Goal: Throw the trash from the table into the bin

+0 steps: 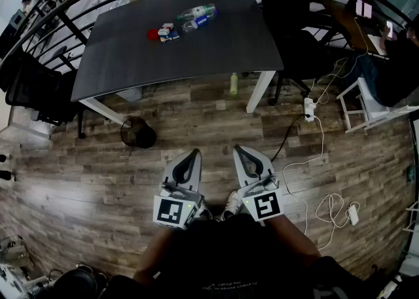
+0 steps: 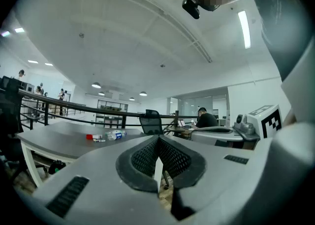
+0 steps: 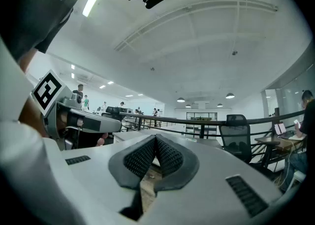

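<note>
Close at my waist, the grey-white left gripper (image 1: 194,154) and right gripper (image 1: 238,150) sit fully closed and empty, while the clear plastic bottles (image 1: 196,15) and small red-and-white packets (image 1: 163,32) lie well ahead on the dark grey table (image 1: 216,49), bottles lengthwise across my view, more in line with my left.

light: bright ceiling strips (glare) | head view dim; edges fisheye-bent, vignetted

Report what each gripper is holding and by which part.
Nothing is held. The left gripper and the right gripper both have their jaws shut with nothing between them. The bottles lie on the table, far from both.
</note>
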The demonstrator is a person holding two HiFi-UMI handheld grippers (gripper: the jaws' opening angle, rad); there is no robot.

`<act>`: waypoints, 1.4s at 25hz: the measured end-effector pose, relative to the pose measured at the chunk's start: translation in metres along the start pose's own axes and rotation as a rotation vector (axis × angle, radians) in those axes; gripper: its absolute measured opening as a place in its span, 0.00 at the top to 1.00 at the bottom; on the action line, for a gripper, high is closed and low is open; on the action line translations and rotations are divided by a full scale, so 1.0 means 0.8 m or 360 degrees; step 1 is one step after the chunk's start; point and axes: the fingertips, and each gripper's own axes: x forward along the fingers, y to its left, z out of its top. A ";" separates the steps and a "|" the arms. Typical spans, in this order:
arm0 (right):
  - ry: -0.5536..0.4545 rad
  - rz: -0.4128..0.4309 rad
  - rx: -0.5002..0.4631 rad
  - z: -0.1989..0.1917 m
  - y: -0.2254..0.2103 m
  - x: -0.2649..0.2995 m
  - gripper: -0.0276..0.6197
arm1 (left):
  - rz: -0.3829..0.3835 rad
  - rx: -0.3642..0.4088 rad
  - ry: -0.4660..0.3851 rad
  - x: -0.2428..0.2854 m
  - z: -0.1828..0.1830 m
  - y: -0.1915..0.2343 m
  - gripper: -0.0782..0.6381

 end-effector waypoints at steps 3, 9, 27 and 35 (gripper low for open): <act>-0.0015 0.0022 0.0016 -0.002 -0.006 0.005 0.92 | 0.0023 0.0009 -0.0010 0.009 -0.002 -0.001 0.86; -0.0058 0.0091 0.0047 -0.001 -0.021 0.004 0.92 | 0.0102 -0.0065 -0.0027 0.024 -0.002 -0.017 0.86; -0.0046 0.0159 0.0029 -0.033 -0.106 0.090 0.92 | 0.0166 -0.0039 -0.0011 0.136 -0.005 0.035 0.86; 0.0030 0.0219 -0.0050 -0.042 -0.154 0.193 0.92 | 0.0178 -0.0067 -0.0023 0.211 0.011 0.116 0.86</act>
